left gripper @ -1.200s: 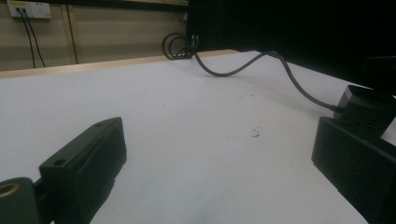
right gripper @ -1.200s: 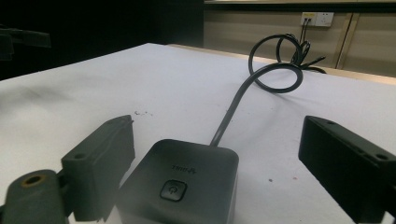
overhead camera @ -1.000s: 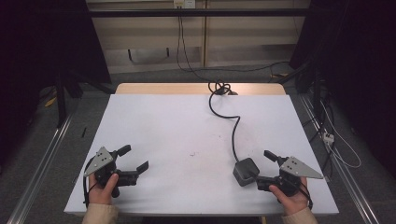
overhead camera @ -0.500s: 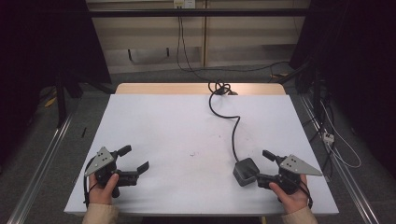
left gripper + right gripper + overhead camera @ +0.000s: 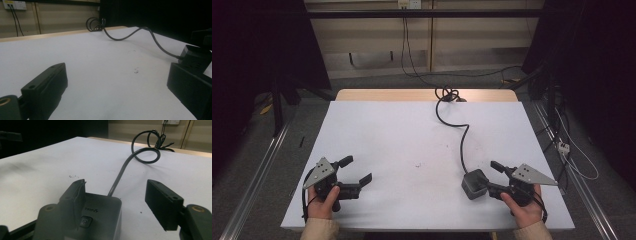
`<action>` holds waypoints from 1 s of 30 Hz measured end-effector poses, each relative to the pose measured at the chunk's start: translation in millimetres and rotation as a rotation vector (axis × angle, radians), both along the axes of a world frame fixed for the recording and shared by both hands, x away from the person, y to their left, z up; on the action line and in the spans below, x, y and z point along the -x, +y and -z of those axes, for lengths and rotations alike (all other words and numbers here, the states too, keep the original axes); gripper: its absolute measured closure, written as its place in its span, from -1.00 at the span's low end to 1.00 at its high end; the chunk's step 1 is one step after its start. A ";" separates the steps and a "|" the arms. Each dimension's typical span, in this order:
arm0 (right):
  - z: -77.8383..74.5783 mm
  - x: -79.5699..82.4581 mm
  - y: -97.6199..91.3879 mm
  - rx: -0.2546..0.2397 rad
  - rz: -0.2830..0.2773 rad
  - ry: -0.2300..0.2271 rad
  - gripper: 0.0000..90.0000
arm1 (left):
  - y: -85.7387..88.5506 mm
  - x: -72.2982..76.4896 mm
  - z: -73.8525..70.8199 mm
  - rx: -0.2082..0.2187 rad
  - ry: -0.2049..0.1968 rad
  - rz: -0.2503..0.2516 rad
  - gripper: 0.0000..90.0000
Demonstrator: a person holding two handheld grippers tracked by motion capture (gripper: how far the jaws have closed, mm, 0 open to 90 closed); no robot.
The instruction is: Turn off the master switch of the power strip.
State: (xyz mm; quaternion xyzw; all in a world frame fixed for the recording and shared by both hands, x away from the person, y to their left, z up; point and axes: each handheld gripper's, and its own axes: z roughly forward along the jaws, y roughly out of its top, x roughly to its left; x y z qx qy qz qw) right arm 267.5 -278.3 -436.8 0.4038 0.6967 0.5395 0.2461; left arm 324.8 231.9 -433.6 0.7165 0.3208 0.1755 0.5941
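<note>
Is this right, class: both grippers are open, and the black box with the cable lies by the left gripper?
Not quite. The black box with the cable lies by the right gripper, not the left gripper; the high view shows it. Both grippers are indeed open.

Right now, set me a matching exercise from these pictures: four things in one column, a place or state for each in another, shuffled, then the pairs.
Things:
1. dark grey square box with a power button
2. black coiled cable
3. left gripper
4. small black wall-socket plate

Places or states:
A. open over bare white table, nothing between its jaws
B. on the far wall
C. bunched at the table's far edge
D. between the right gripper's open jaws

Pairs: 1-D, 2-C, 3-A, 4-B
</note>
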 end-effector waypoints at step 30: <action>-3.9 -4.1 -6.7 -0.008 -0.026 0.025 0.34 | 0.4 -0.5 0.3 -0.004 0.001 0.003 -0.94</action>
